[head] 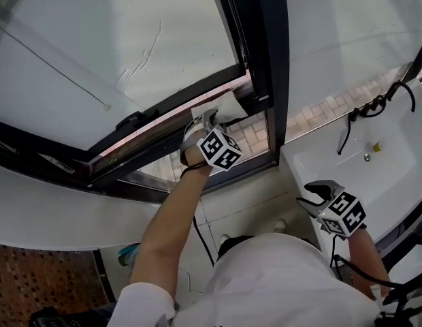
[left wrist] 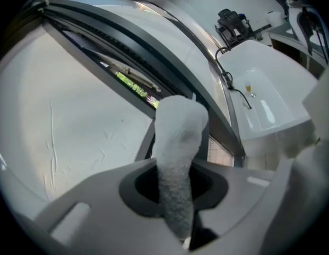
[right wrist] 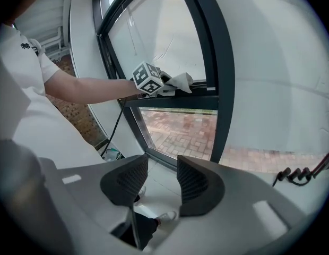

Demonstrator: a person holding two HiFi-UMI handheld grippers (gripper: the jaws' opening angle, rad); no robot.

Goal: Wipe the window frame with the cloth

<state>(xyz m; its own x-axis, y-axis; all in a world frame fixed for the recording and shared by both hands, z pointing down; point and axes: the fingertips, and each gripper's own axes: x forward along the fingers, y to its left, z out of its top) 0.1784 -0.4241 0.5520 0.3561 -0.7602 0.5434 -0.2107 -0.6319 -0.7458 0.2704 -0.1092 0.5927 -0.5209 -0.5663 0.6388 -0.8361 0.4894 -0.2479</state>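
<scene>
Left gripper (head: pixel 209 119) pins cloth (head: pixel 226 106) against window frame (head: pixel 267 53); right gripper (head: pixel 320 191) gapes empty.

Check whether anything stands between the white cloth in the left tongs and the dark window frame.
Nothing visible does. The left tongs are shut on the white fluffy cloth, whose free end lies directly against the dark metal window frame, beside its upright bar.
</scene>
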